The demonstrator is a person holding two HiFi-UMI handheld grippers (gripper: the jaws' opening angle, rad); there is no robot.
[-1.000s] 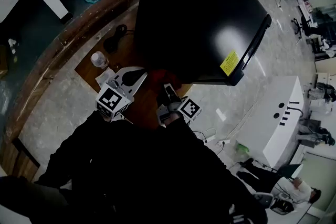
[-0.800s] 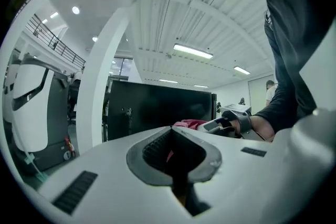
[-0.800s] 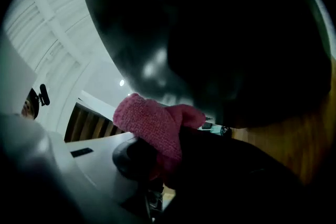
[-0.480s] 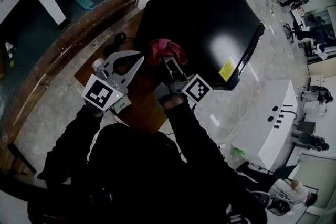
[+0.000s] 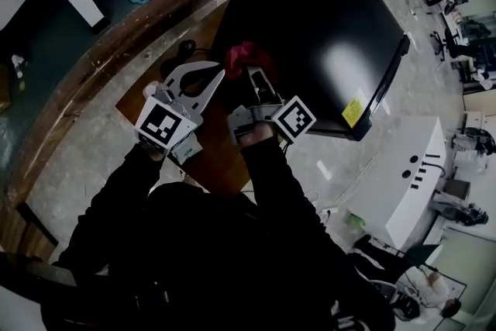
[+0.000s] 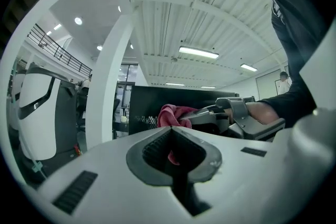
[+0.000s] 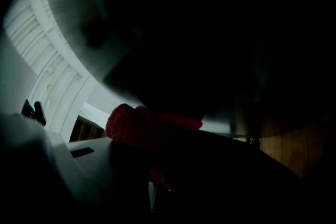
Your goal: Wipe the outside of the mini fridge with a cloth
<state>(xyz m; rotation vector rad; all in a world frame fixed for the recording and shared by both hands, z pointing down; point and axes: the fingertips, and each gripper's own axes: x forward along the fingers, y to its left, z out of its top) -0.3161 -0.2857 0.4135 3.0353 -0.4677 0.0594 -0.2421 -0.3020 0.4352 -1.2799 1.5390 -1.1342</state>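
- The right gripper [image 5: 254, 80] is gripping the red cloth [image 5: 245, 56]; its jaws are clamping a bunched fold of it.
- The cloth is sitting at the near-left corner of the black fridge [image 5: 325, 19]. Contact with the fridge wall cannot be confirmed.
- In the right gripper view, the cloth [image 7: 131, 123] is bulging above the jaws, with a dark mass filling the frame above it.
- The left gripper [image 6: 171, 131] is clenched with its jaws meeting, and it is gripping nothing. It is hovering just beside the right gripper.
- The fridge is standing on a brown board [image 5: 221, 159].
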